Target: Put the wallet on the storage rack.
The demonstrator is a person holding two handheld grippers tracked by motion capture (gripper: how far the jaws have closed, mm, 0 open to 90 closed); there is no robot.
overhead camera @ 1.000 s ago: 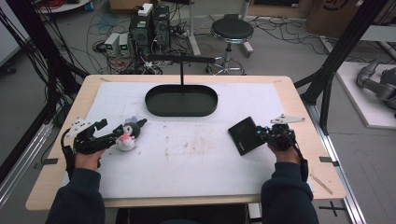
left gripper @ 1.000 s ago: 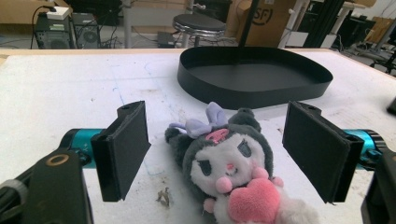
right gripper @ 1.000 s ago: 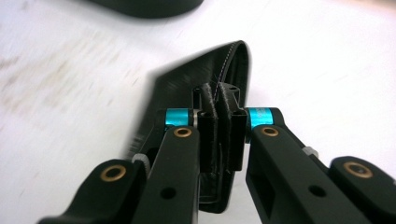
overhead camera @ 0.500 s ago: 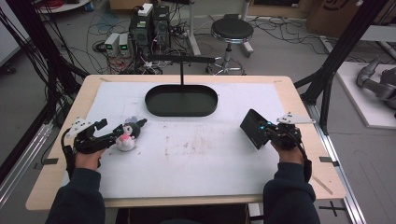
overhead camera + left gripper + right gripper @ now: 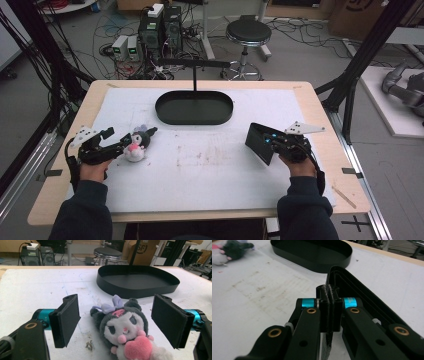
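1. Right gripper [image 5: 274, 142], right of centre in the high view: jaws together, clamped on the rim of a flat black case [image 5: 260, 142], which tilts up off the white mat [image 5: 210, 175] on its edge
2. Left gripper [image 5: 127, 141], at lower left of the high view: jaws apart, one pad [image 5: 65, 320] on each side of the plush toy [image 5: 125, 327] without pressing on it
3. Black oval tray [image 5: 194, 107], at upper centre of the high view, just beyond both grippers; it appears to be the likely place for both things
4. Black case: at centre right of the right gripper view [image 5: 362, 297], it runs away from the jaws toward the tray [image 5: 312, 255]. The grip sits near one edge, so the case should be carried slowly and level to prevent it swinging
5. Plush toy: lying on the mat [image 5: 135, 147], its head between the open pads and its pink heart nearest the lens. The jaws should close on the body, not on the bow or ears
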